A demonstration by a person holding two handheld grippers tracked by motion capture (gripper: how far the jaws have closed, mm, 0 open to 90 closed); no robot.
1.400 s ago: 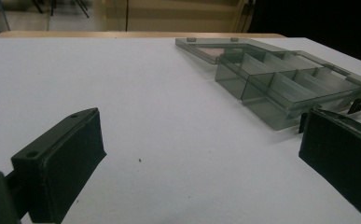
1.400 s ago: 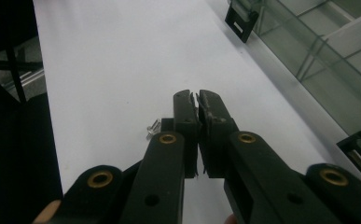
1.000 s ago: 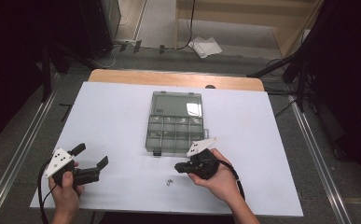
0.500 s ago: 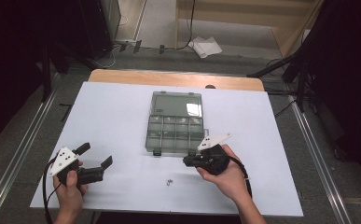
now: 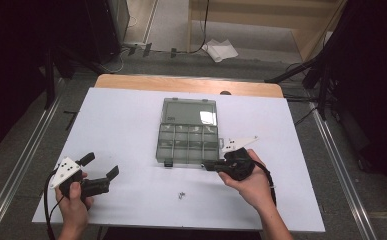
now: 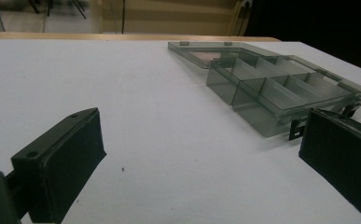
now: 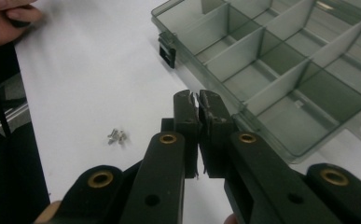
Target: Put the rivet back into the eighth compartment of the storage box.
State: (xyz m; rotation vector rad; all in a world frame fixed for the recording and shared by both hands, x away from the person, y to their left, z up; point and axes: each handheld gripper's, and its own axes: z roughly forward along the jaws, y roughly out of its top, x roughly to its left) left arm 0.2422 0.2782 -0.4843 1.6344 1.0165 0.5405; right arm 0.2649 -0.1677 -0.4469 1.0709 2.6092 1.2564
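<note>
meanwhile right gripper (image 7: 197,100) pressed together beside organizer box (image 5: 187,135).

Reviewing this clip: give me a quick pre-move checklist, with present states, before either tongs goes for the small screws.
1. Organizer box lid open, laid flat: ok.
2. Compartments in view look empty: ok.
3. Screws loose on the white table, apart from the box: ok.
4. Left tongs open: ok.
5. Right tongs open to grasp: not ok, shut beside the box's front edge.
6. Anything pinched in right tongs: cannot tell.
</note>
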